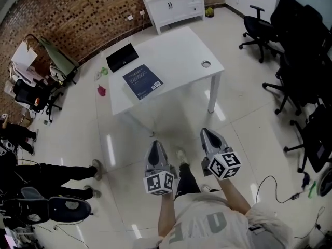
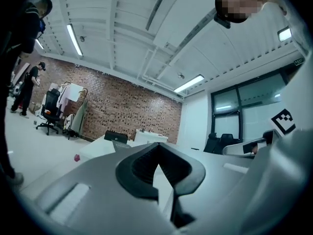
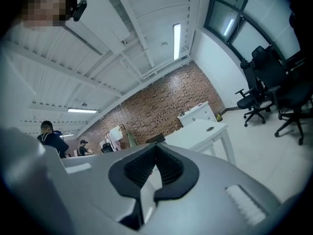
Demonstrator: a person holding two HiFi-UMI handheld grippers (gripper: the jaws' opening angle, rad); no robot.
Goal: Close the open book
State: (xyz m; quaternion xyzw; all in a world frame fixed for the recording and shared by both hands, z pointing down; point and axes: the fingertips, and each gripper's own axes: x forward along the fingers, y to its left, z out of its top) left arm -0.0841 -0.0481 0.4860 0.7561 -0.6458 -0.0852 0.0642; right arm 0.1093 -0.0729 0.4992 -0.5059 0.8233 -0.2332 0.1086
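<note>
Closest to us, we hold the left gripper [image 1: 156,144] and the right gripper [image 1: 209,134] side by side and level over the pale floor [image 1: 249,108], each with its marker cube toward us. Both tongs are pressed together with nothing between the pads, as each gripper's own view shows. A wide strip of bare floor separates the tips from the near edge of the white table [image 1: 181,51], with no object in that gap. The blue book [image 1: 142,81] lies closed and flat, cover up, on the left half of the worktop. It sits skewed to the edges, with one corner just beside the near edge. Behind it, at the far left corner, lies a flat black case [image 1: 122,57], apart from the book. A round cable hole [image 1: 206,64] sits near the right edge, and the rest of the worktop is bare. A pink object [image 1: 101,91] lies on the floor off the table's left edge. Black office chairs [image 1: 259,25] line the right side, well apart from the table. Beyond stand a white cabinet [image 1: 174,4] and a brick wall [image 1: 78,14].
</note>
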